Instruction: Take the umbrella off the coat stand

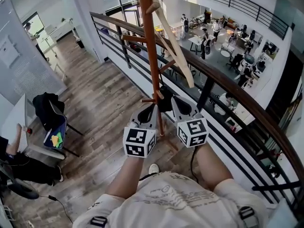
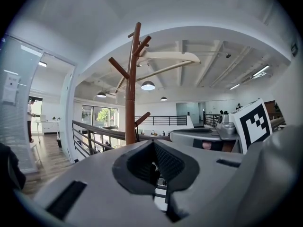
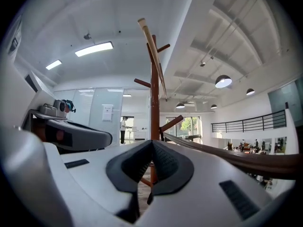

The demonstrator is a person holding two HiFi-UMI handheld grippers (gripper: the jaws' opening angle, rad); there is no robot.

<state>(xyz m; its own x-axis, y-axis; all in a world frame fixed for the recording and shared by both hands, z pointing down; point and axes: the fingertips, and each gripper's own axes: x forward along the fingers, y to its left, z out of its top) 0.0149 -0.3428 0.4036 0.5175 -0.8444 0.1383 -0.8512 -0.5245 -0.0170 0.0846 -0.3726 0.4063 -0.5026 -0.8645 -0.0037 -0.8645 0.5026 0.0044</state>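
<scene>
A: Which step is this?

B: The reach, I'd say, and barely begun. The umbrella (image 1: pixel 178 51) hangs by its top end high on the coat stand (image 1: pixel 151 56). From there it slants down to the right of the pole, on the side toward the railing (image 1: pixel 228 87).

A: And the grippers?

B: Both are low, close to the pole on the near side and well below the umbrella's upper end. The left gripper (image 2: pixel 152 145) has its jaws drawn together with nothing between them. The right gripper (image 3: pixel 152 143) is the same, pads meeting and empty, and past them only the pole shows.

A: So nothing is gripped.

B: Nothing. The umbrella is untouched on the stand.

A: What does the next move need?

B: As I judge it, one pair of jaws must part first. That gripper then has to rise to the slanted shaft and close round it. The right one looks better placed, since the umbrella leans to that side. The top end then has to be lifted clear of its peg before it is drawn away. Pulling sideways might tip the stand.
</scene>
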